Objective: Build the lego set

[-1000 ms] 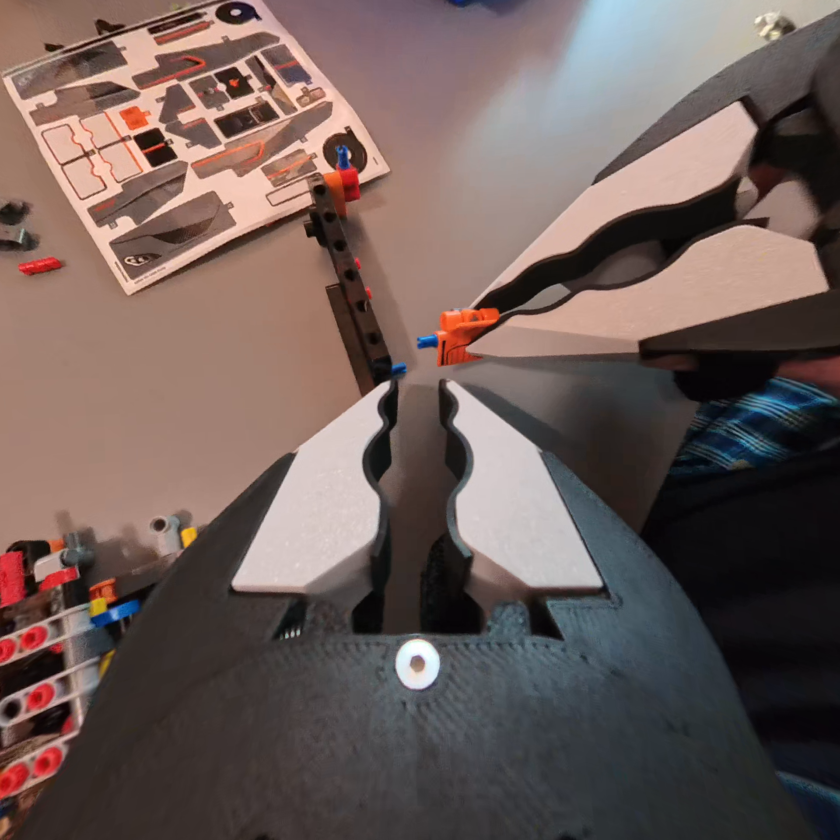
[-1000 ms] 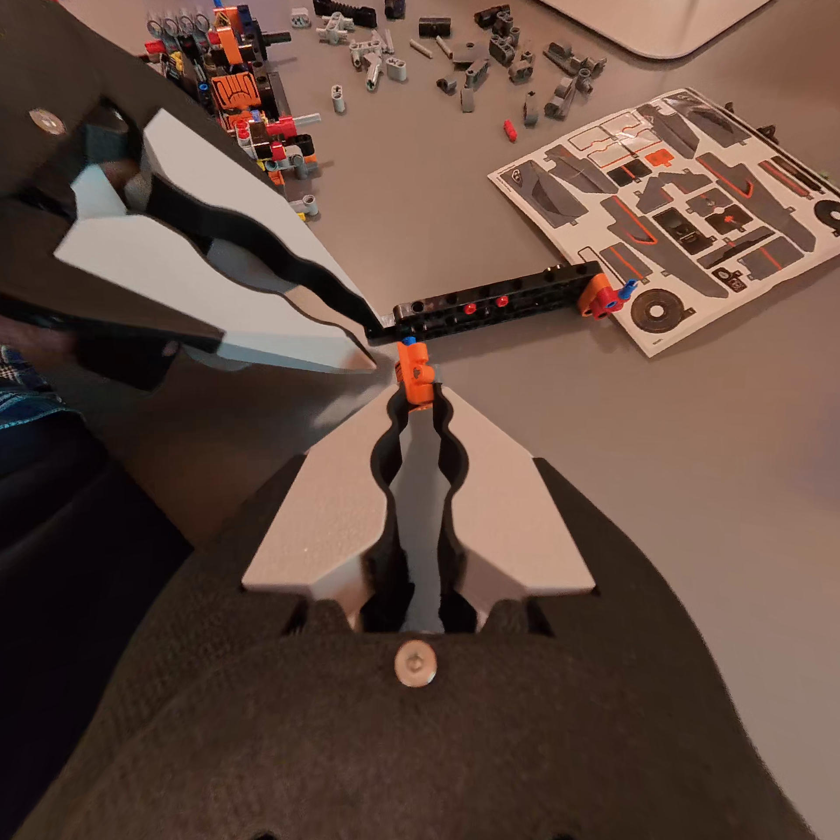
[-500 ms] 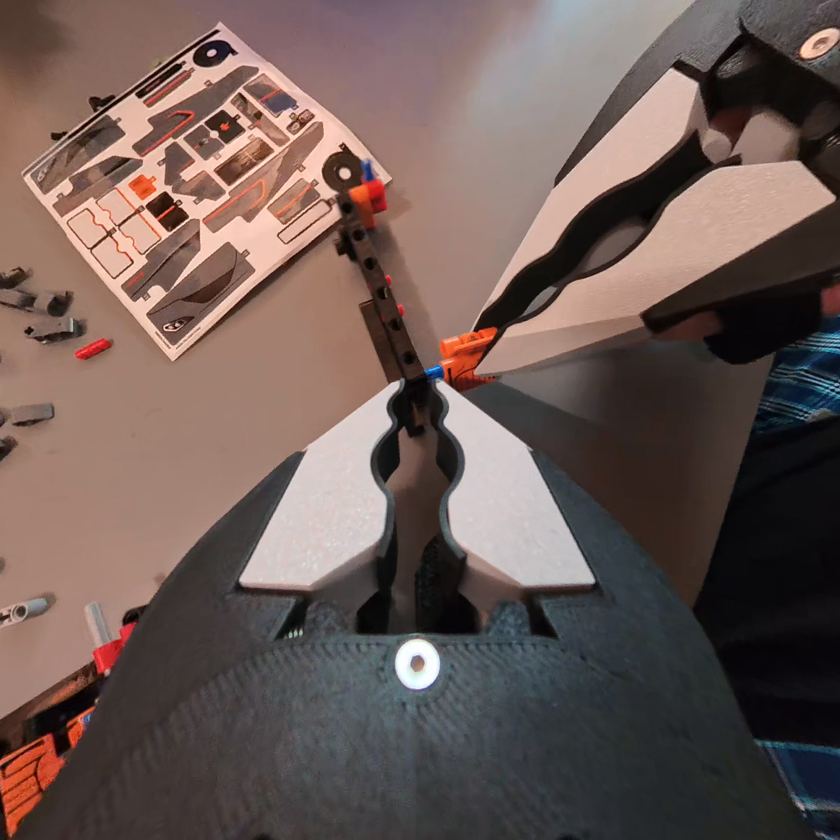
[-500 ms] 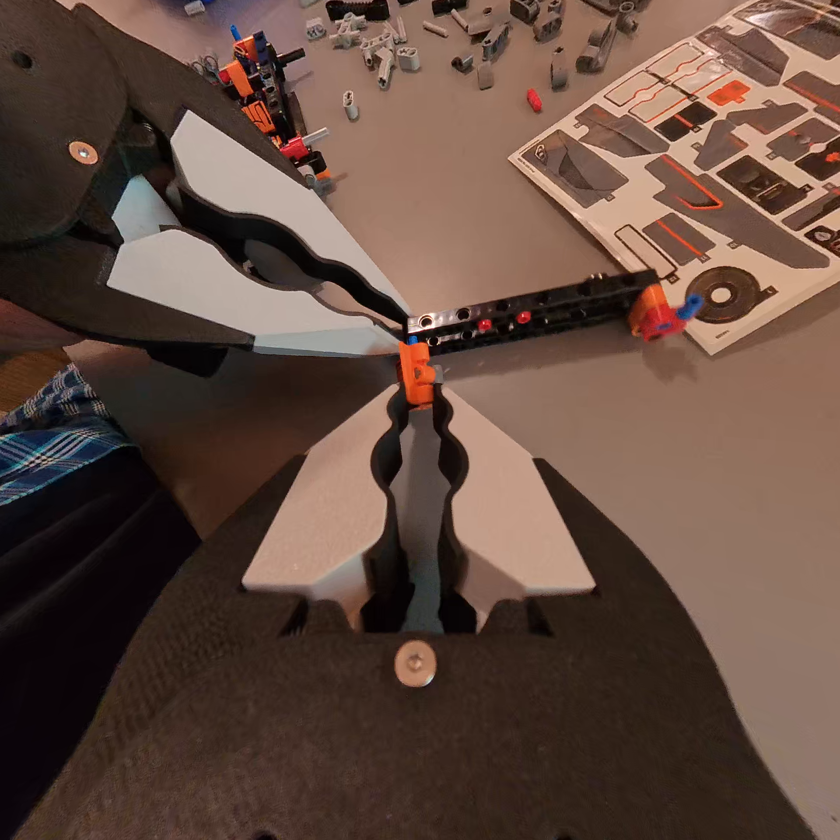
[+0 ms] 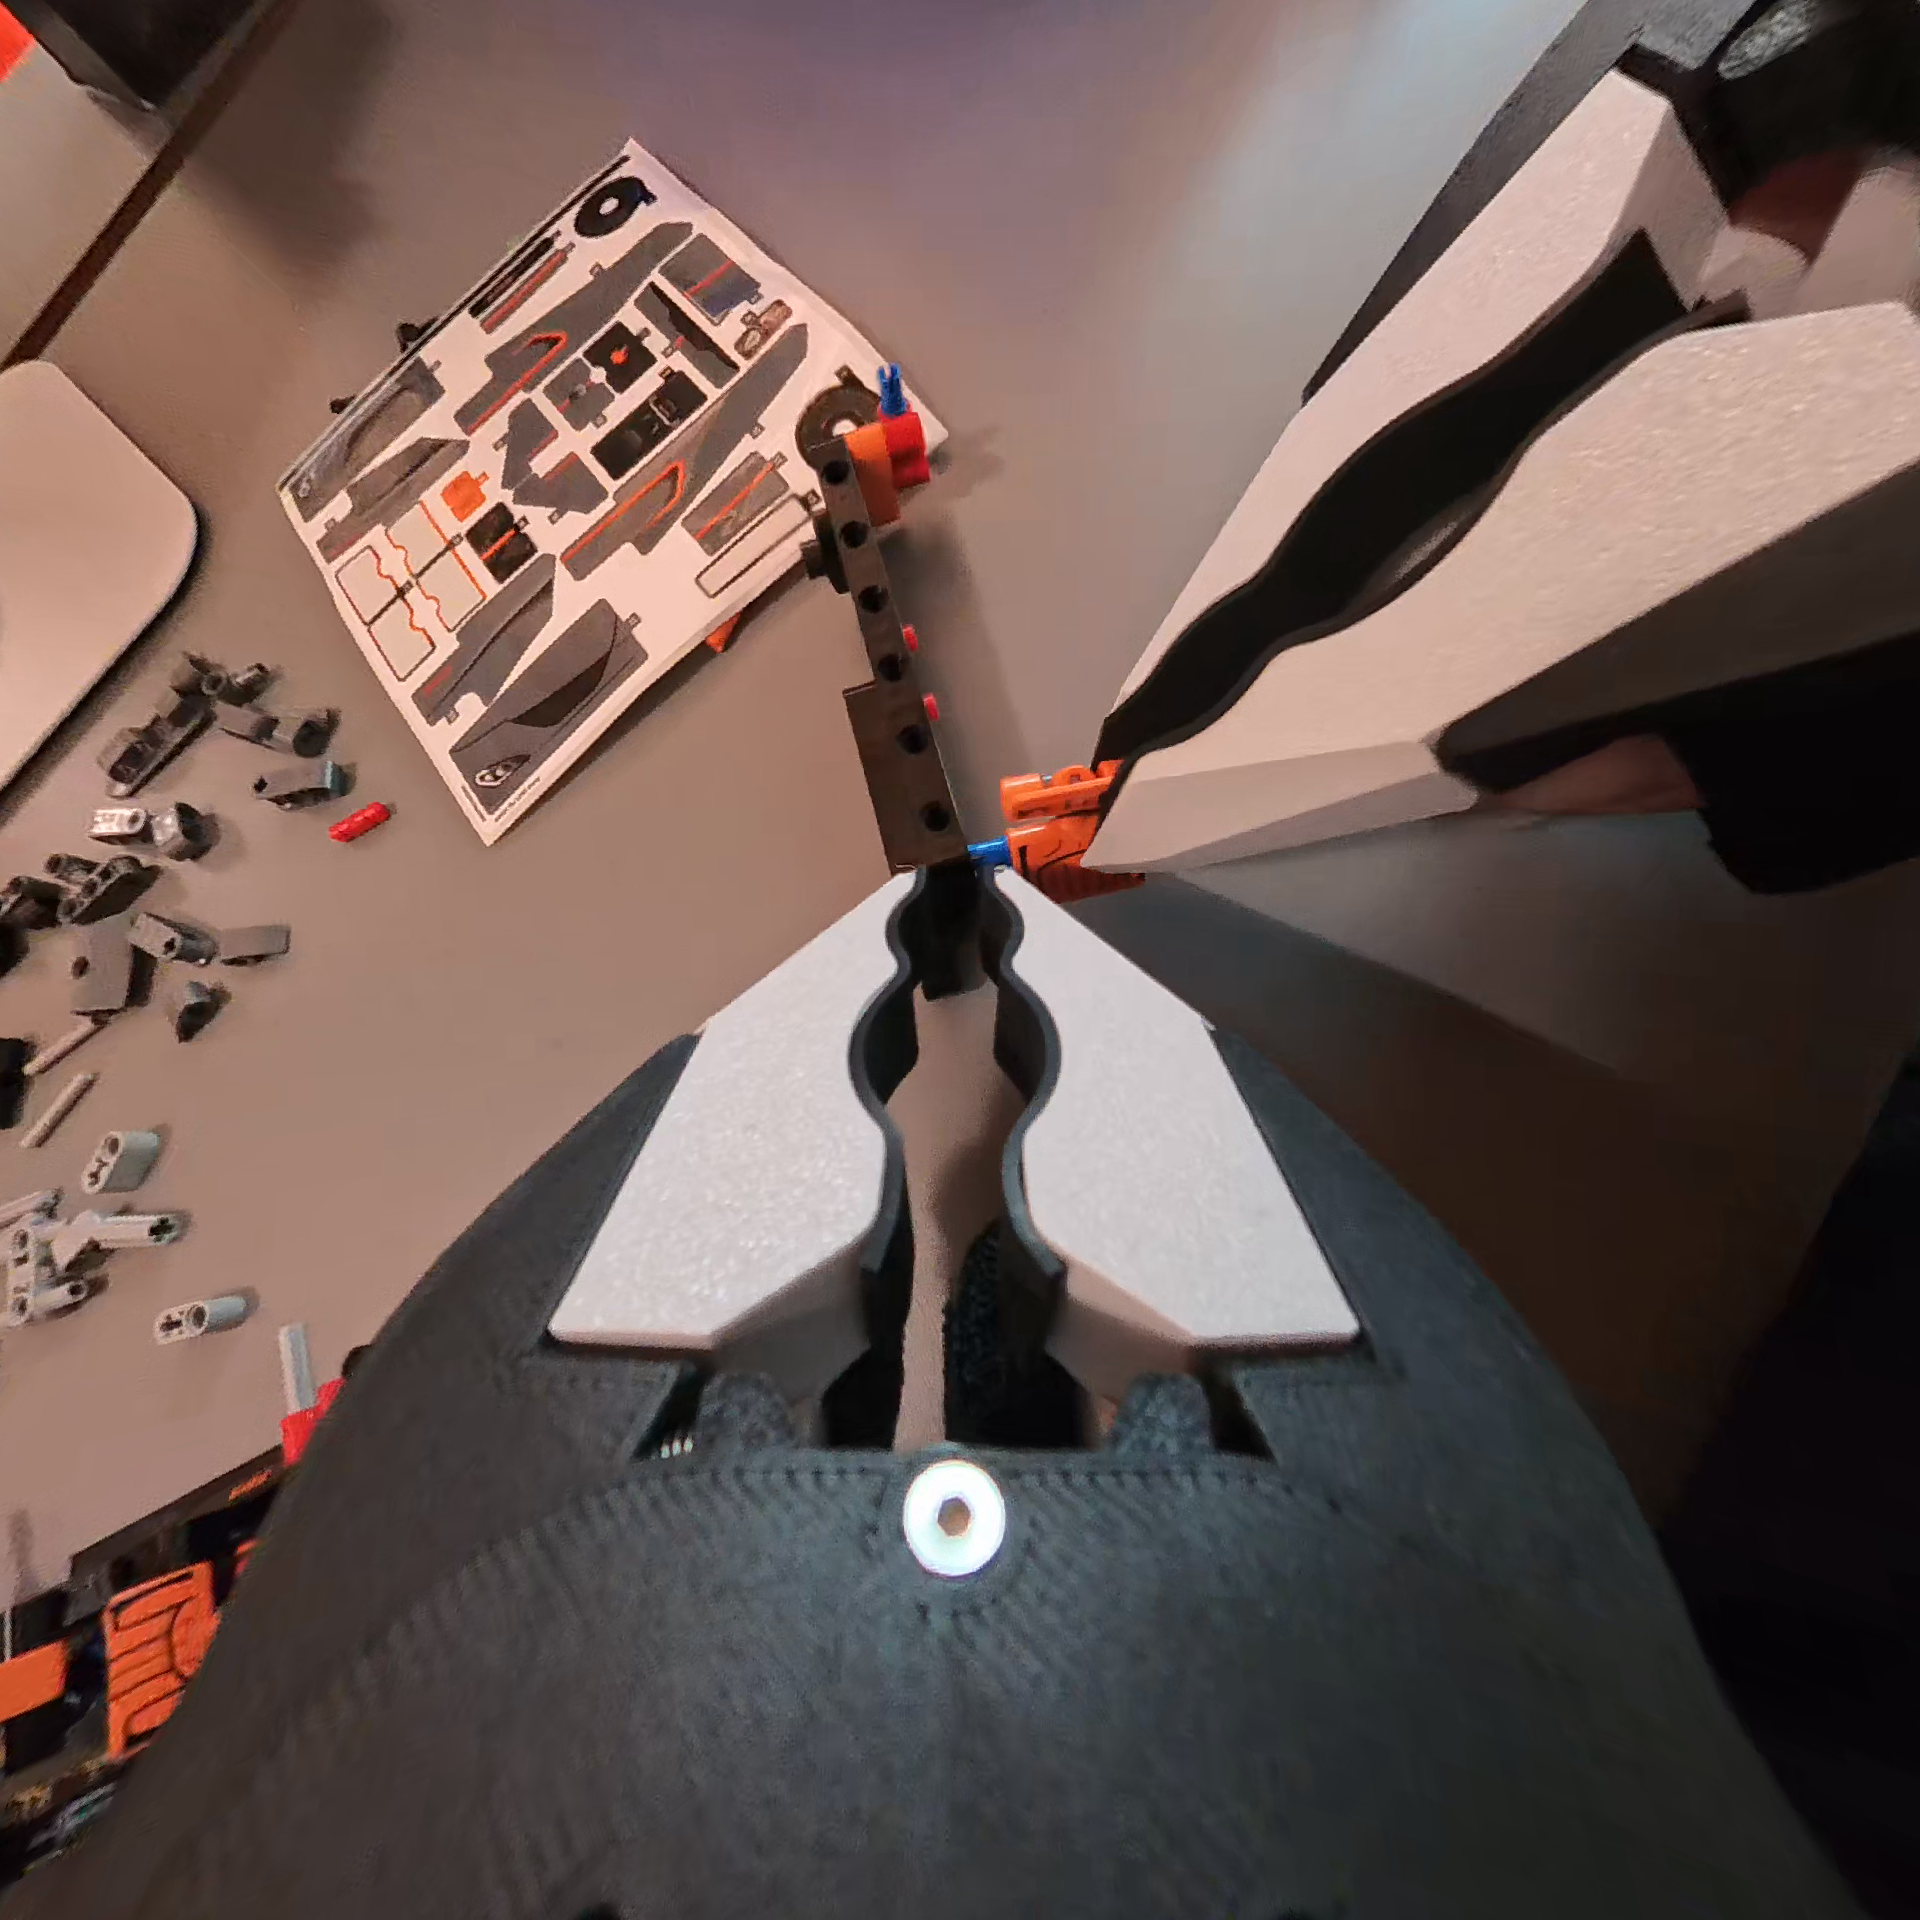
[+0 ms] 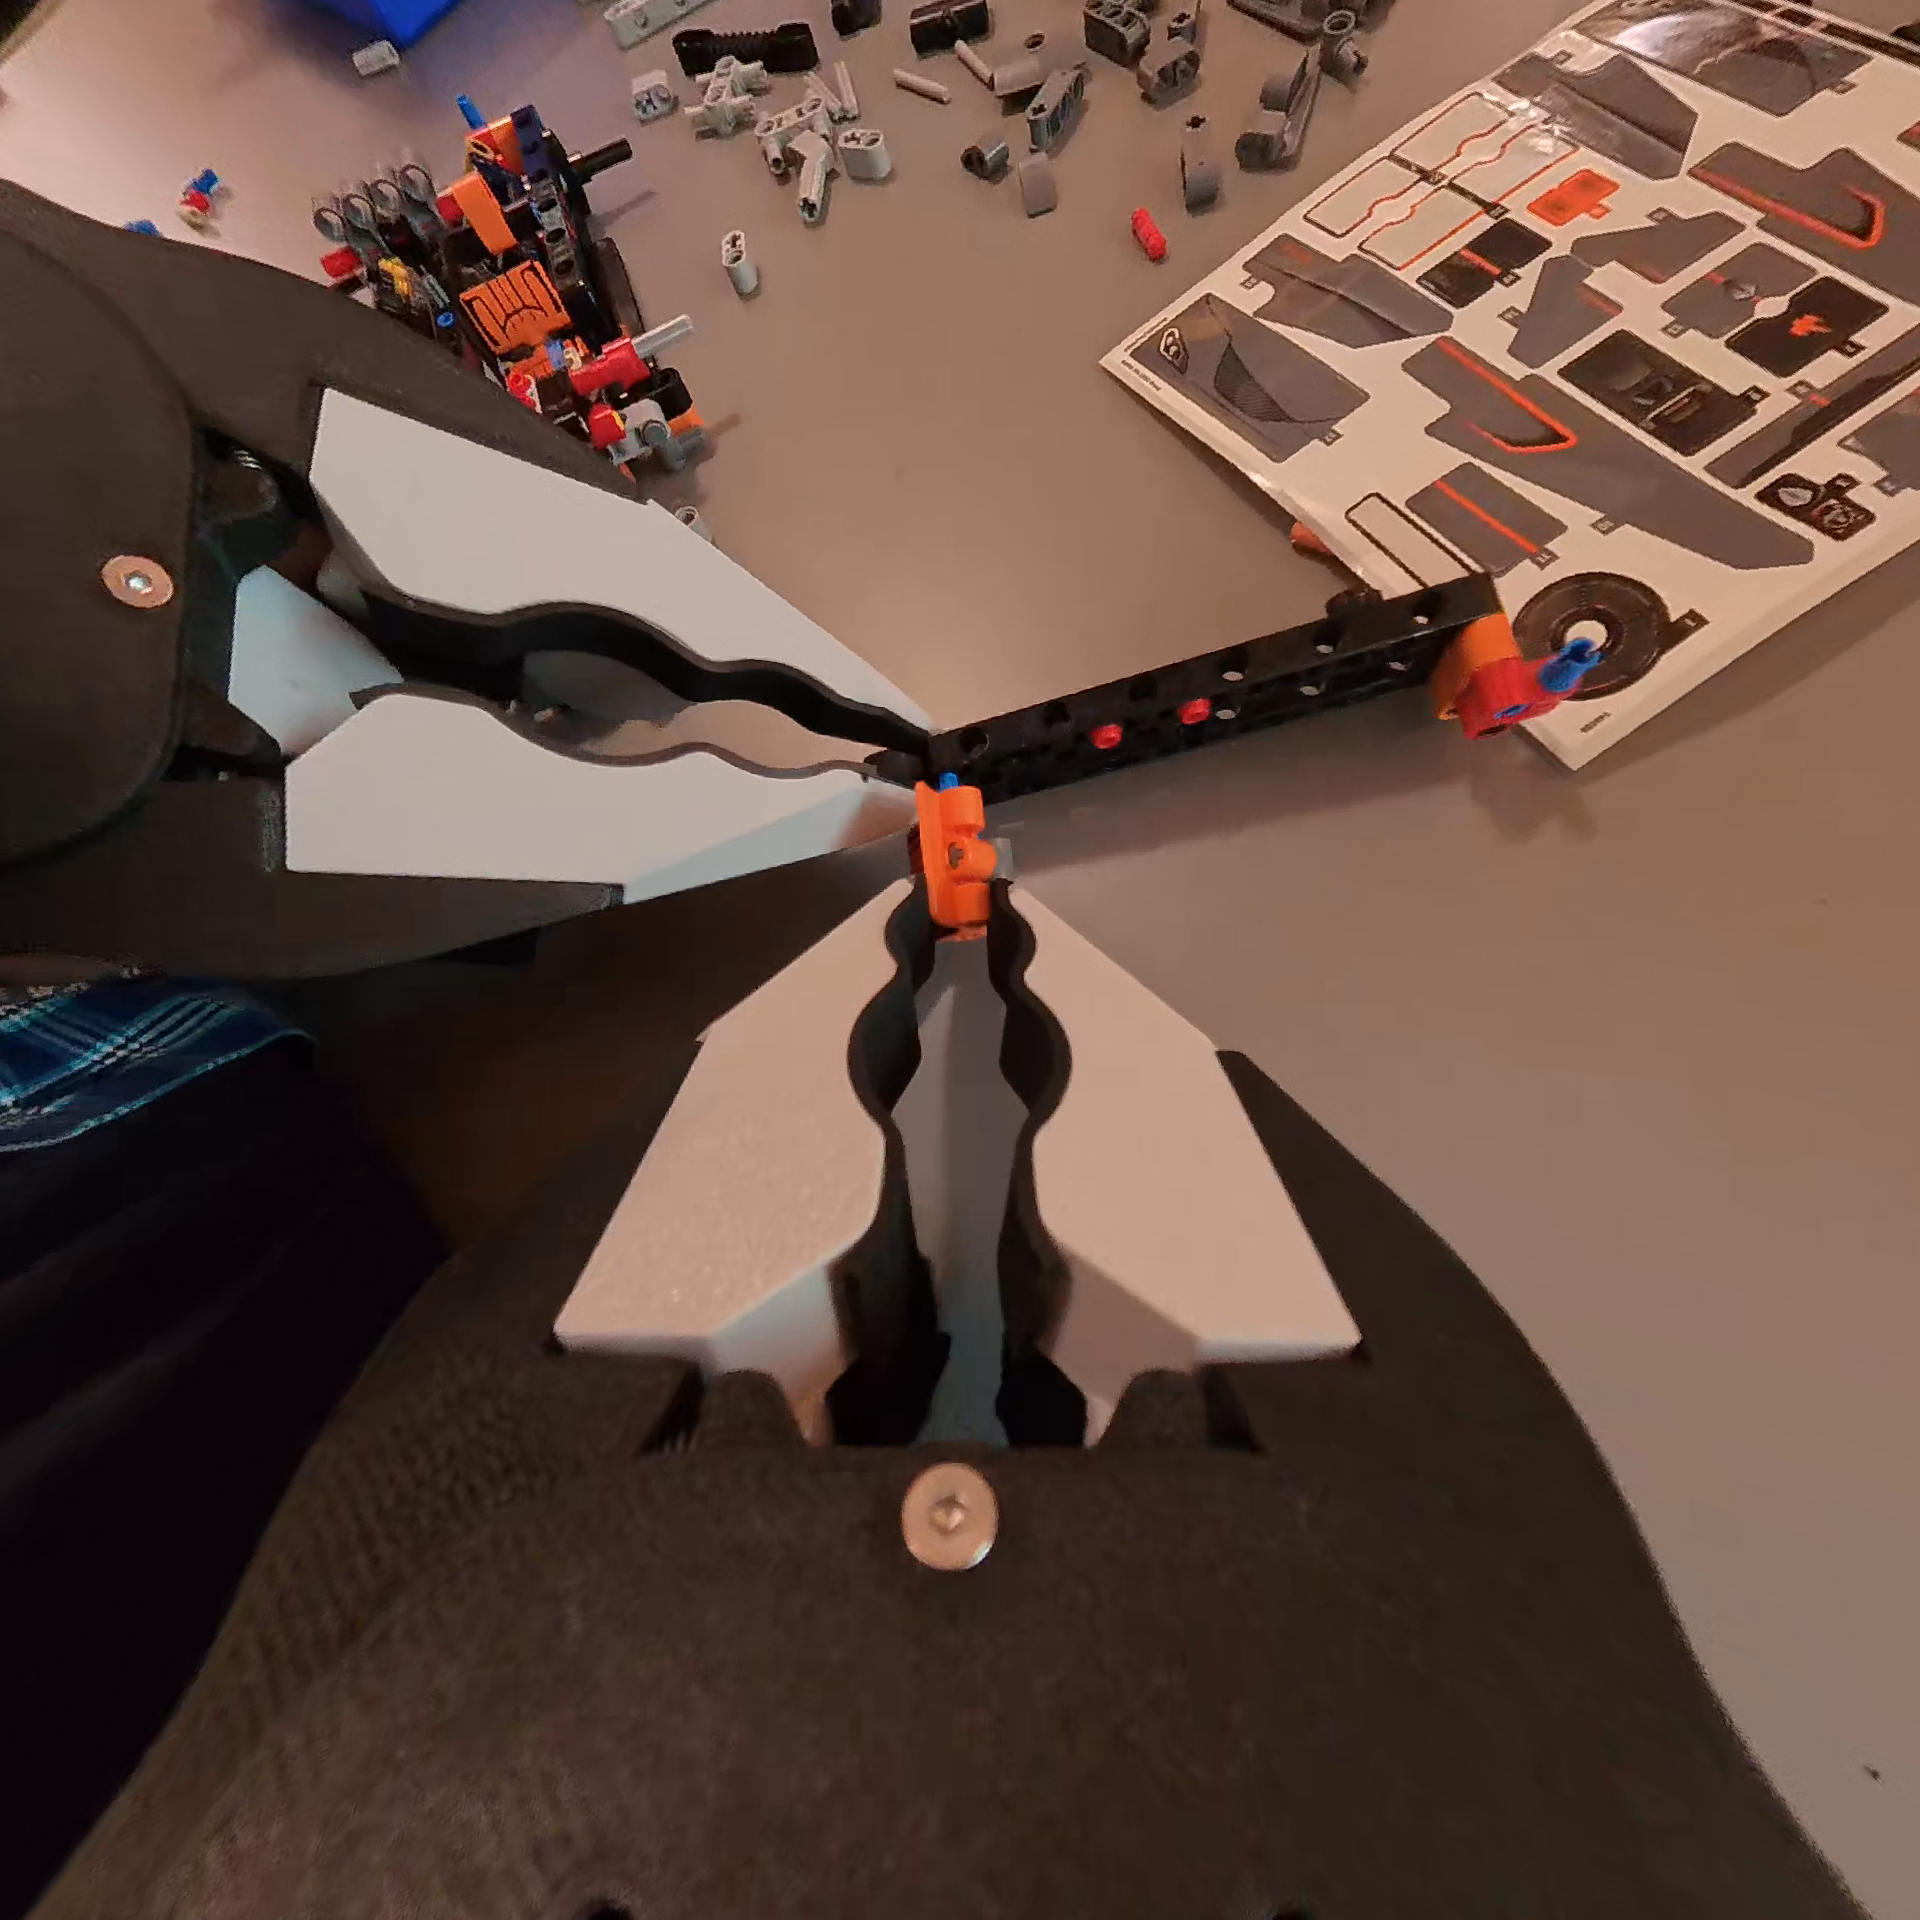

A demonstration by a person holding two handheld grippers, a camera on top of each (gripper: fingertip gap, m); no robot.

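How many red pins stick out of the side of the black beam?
2. Both sit side by side near the middle of the black beam: one red pin, another. Others may be hidden.

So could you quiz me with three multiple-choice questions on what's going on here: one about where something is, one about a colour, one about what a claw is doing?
1. Where does the far end of the black beam lie?
A. On a corner of the sticker sheet
B. Inside the half-built model
C. Among the loose grey pieces

2. What colour is the small piece in the right gripper?
A. Green
B. Orange
C. White

3. What is the left gripper doing?
A. Open, holding nothing
B. Shut on a red pin
C. Shut on the near end of the black beam

Answers:
1. A: its orange and red end rests on the sheet's corner.
2. B: orange, with a blue pin at its tip.
3. C: both fingertips pinch the beam's end.
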